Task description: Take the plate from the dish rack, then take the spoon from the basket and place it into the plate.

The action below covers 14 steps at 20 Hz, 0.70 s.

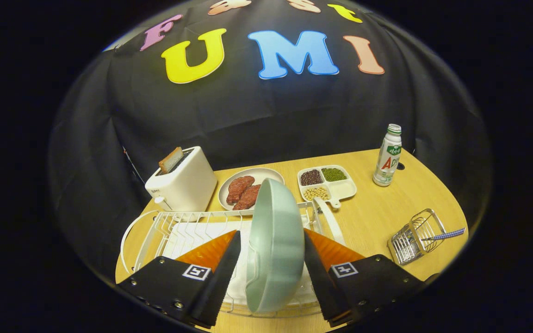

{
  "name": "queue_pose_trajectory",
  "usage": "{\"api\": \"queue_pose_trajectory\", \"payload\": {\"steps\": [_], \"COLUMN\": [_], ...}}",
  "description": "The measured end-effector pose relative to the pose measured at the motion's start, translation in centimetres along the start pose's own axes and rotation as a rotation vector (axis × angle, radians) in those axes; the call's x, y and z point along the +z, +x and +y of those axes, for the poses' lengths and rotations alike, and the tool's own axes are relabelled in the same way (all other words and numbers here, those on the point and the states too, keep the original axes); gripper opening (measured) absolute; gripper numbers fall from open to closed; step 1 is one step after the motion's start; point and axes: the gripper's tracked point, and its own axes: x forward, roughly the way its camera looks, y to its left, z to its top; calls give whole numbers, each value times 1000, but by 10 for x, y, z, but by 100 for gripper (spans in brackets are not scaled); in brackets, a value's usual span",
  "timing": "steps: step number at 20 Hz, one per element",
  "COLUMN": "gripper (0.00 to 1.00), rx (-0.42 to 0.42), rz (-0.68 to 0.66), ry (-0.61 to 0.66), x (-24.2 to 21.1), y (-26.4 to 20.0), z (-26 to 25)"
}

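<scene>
Gripper jaws flank the upright plate over the dish rack.

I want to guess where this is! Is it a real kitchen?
Probably a pretend kitchen set up on a wooden table: there's a toaster holding bread, a dish rack, and the gripper with its fingers either side of a green plate.

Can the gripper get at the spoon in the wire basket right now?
Probably not yet. The gripper has its fingers either side of the pale green plate standing in the white wire dish rack. The blue-checked-handled spoon lies unobstructed in the metal wire basket, off to the side.
</scene>
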Motion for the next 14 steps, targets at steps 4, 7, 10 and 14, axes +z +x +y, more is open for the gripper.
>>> {"api": "queue_pose_trajectory", "payload": {"steps": [4,7,10,14], "gripper": [74,39,35,31], "rx": [-29,-95,-162,-229], "rz": [39,67,73,56], "ry": [17,3,0,-31], "x": [-9,-14,-14,-4], "y": [11,15,17,11], "z": [2,-9,-16,-18]}}
